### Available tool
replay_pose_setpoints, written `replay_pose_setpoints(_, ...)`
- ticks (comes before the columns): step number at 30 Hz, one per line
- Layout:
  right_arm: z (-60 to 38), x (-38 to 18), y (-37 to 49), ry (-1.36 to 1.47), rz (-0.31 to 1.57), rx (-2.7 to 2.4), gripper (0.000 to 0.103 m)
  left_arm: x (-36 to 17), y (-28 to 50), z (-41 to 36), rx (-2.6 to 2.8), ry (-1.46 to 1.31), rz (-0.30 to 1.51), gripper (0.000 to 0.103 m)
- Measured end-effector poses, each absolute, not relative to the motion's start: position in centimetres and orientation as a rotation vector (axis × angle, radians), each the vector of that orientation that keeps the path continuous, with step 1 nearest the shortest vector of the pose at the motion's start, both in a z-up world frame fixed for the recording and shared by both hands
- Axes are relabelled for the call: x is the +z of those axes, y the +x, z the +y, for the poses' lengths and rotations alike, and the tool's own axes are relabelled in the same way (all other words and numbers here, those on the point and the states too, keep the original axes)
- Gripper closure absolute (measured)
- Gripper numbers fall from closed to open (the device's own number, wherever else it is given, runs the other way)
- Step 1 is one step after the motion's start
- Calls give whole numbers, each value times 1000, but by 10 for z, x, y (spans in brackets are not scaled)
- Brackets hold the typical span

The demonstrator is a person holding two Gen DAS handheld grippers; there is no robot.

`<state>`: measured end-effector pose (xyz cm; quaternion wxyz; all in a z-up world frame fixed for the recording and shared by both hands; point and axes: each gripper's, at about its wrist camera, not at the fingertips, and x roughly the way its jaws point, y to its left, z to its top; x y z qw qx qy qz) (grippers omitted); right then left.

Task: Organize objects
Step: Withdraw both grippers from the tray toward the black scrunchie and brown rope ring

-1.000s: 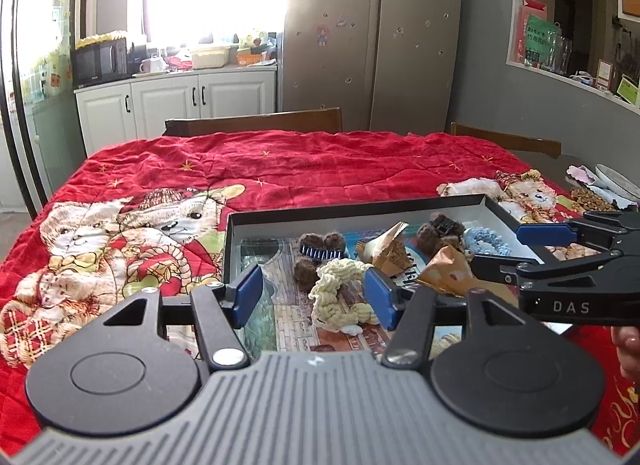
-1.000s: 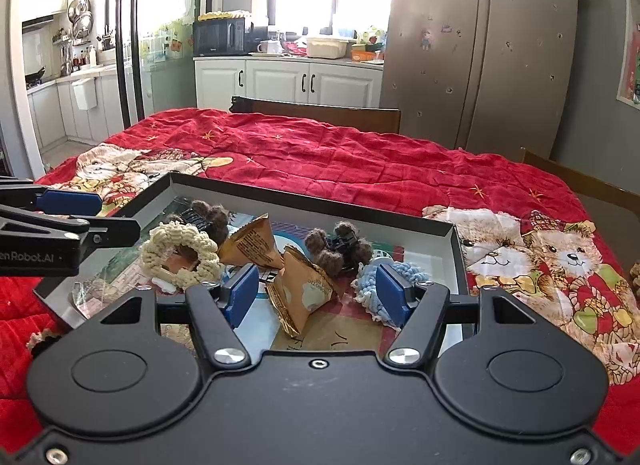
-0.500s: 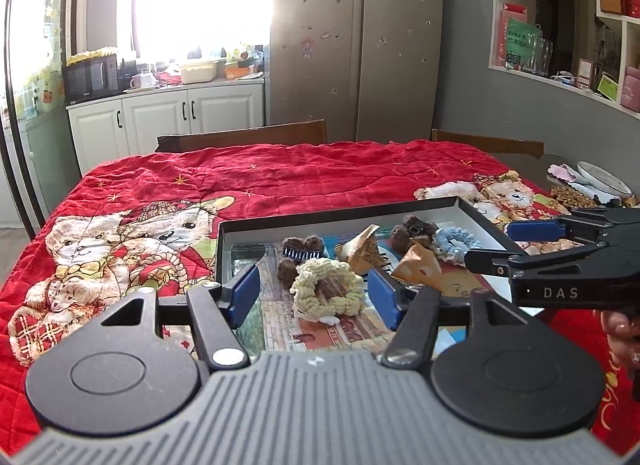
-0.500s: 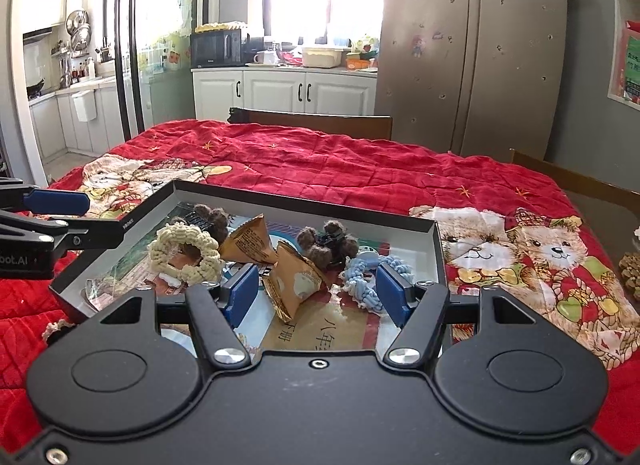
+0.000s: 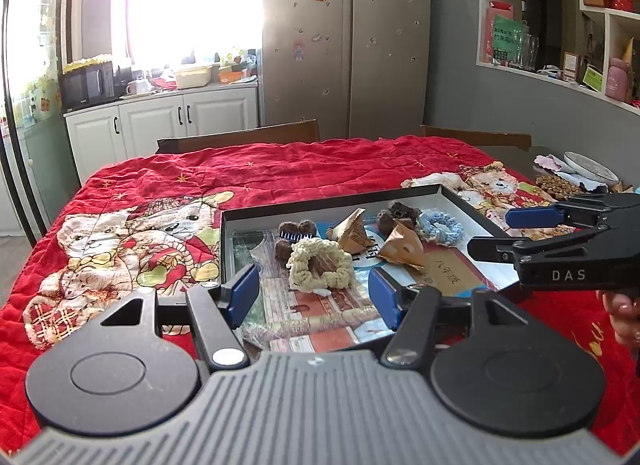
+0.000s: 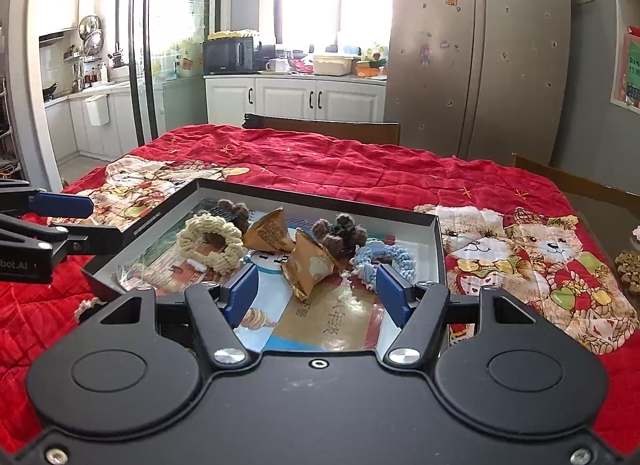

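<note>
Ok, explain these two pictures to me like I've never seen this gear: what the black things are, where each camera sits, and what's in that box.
No robot here: a person holds a hand-held gripper in each hand, each with a camera looking along its two blue-padded fingers. One picture is from the left hand-held gripper, the other from the right hand-held gripper. Both are open and hold nothing. On the red quilt lies a shallow tray with a cream scrunchie, a blue scrunchie, brown pom-pom clips and two paper packets.
</note>
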<state>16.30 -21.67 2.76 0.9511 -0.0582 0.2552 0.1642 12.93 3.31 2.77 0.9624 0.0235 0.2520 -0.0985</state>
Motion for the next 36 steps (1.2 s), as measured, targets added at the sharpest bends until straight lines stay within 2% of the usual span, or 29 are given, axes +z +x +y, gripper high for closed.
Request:
replay_pose_setpoints(22,-219,27,98,-129,512,316,35,21,75,28,-260,116,507,27)
replay_pose_setpoints(36,-210,3,87,-108,540,318,35,-4,79,37,-252,91,551,27)
